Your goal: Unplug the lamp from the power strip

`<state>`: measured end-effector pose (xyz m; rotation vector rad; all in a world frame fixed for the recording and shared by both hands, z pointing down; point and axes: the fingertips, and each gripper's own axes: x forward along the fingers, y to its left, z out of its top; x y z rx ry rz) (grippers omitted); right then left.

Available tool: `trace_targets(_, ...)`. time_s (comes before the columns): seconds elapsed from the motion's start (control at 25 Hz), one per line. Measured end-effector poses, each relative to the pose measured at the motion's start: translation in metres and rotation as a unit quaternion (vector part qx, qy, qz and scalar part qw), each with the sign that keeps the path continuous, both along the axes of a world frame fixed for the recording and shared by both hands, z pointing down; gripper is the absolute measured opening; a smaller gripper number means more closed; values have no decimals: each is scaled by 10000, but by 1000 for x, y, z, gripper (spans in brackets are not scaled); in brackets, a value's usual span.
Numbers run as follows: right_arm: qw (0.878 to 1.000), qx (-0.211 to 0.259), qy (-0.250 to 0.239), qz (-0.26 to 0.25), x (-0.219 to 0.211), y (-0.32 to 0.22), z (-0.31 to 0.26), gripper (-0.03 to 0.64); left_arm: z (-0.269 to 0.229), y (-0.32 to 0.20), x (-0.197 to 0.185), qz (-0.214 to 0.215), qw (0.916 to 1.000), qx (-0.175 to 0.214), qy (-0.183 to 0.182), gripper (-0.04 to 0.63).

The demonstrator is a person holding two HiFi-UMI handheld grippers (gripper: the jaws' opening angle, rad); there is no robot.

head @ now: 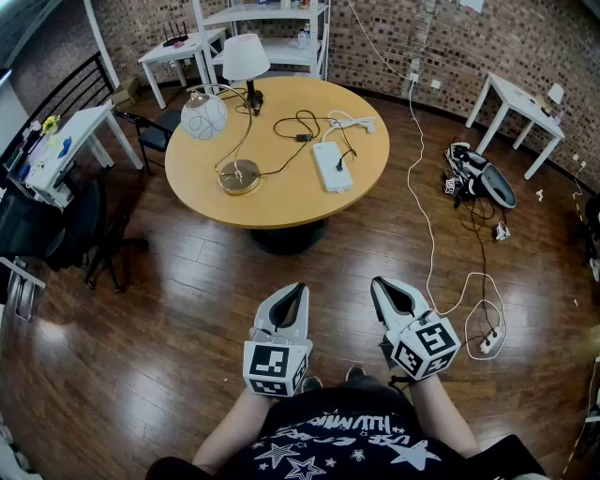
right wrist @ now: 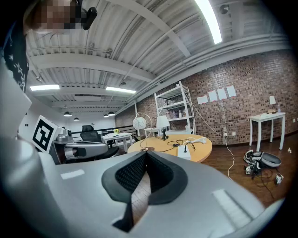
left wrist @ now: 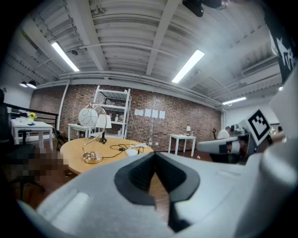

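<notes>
A white power strip [head: 332, 166] lies on the round wooden table [head: 281, 202], with a black plug [head: 339, 166] in it. The plug's black cable runs across the top towards a white-shaded lamp [head: 246, 58]. A globe lamp [head: 203, 117] on a brass base [head: 239, 176] stands at the left. My left gripper [head: 300, 287] and right gripper [head: 379, 283] hover side by side over the floor, well short of the table, both shut and empty. The strip [right wrist: 184, 151] shows far beyond the closed right gripper [right wrist: 146, 153], and the left gripper [left wrist: 155, 154] also points at the table [left wrist: 93, 153].
A second white socket strip [head: 354, 122] lies at the table's far side. A white cable trails over the floor to a strip [head: 489, 339] at the right, near a bag [head: 483, 176]. White side tables [head: 516, 103], a shelf [head: 272, 28] and a dark chair [head: 56, 225] ring the room.
</notes>
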<state>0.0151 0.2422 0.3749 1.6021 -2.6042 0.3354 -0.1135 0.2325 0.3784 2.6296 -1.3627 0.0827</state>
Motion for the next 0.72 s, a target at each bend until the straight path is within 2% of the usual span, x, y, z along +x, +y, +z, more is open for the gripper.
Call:
trace_targets(0.4,9992,119,-186,332,23,-23,4,8,14,-20,-19,-163,9998,-76,-119,3)
trace_targets(0.56,9986,346,-323,218,30,-50,-2,8,17,-37,-18,-311,9993,-49,-193,3)
trace_targets(0.72,9985,349,-403,129,45,-85,3,8,22,-60,-7,-468,9985,-75,-283,3)
